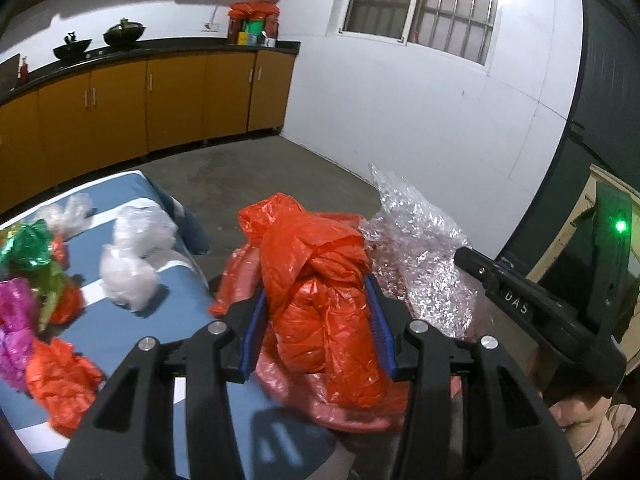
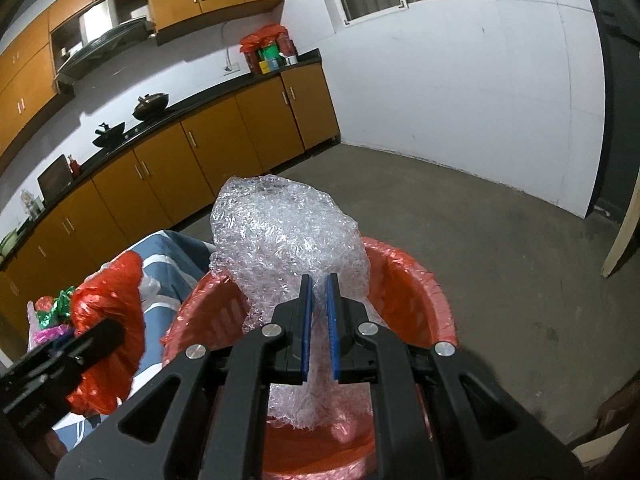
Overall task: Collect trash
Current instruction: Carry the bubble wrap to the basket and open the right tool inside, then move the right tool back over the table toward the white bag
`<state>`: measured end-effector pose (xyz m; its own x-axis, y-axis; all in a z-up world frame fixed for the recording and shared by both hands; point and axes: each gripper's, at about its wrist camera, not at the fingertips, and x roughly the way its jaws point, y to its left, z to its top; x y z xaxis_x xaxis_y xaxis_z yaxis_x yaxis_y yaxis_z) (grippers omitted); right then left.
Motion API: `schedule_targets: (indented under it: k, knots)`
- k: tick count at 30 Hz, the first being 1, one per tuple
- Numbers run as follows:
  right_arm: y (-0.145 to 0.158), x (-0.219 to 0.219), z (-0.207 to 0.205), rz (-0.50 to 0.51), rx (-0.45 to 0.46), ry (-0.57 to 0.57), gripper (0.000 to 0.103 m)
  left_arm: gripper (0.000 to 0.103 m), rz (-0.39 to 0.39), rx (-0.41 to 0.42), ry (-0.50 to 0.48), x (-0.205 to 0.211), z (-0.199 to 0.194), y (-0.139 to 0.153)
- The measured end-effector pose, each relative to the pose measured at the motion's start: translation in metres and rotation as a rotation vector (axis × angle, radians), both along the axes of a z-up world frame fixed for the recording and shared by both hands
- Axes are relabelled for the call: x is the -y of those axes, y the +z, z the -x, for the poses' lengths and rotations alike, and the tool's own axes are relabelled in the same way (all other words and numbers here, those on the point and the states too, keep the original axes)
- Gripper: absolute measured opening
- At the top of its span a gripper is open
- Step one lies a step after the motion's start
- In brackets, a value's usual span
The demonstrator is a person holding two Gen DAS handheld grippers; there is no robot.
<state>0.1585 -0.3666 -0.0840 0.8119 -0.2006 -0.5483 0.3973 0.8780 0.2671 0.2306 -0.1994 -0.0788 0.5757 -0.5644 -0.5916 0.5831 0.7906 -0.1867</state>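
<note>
We are at the drop-off: left claw (image 1: 318, 320) clamps a knotted orange plastic bag (image 1: 324, 300), right claw (image 2: 319, 328) pinches crumpled bubble wrap (image 2: 288, 240), both above the red-lined bin (image 2: 416, 280), so release comes next.

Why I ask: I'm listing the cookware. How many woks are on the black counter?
2. Both stand on the black counter: a smaller wok toward its left and a lidded wok just right of it. None seems hidden.
</note>
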Motion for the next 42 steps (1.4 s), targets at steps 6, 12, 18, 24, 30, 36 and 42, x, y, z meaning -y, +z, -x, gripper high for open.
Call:
schedule_targets:
  k: [6,12,18,24,30,36,42]
  knots:
    - [-0.003,0.013,0.000,-0.035,0.004,-0.002,0.008,0.048,-0.012,-0.024,-0.014,0.015,-0.009,-0.011]
    - [-0.005,0.018,0.001,-0.064,0.008,0.008,0.016,0.054,-0.031,-0.049,-0.016,0.025,-0.014,-0.022]
    - [-0.003,0.018,0.006,-0.047,0.005,-0.001,0.026,0.059,-0.044,-0.059,0.021,0.015,-0.015,-0.027]
    - [0.004,0.009,0.009,0.056,0.005,-0.007,0.052,0.069,-0.080,0.012,0.170,-0.024,-0.005,-0.017]
    - [0.010,-0.022,0.006,0.121,0.014,0.064,0.060,0.074,-0.118,0.086,0.311,-0.071,0.012,-0.004]
    - [0.016,-0.056,-0.001,0.120,0.023,0.165,0.062,0.074,-0.135,0.124,0.458,-0.132,0.027,0.004]
    - [0.019,-0.101,-0.010,0.158,0.021,0.288,0.067,0.075,-0.135,0.090,0.587,-0.191,0.030,0.001]
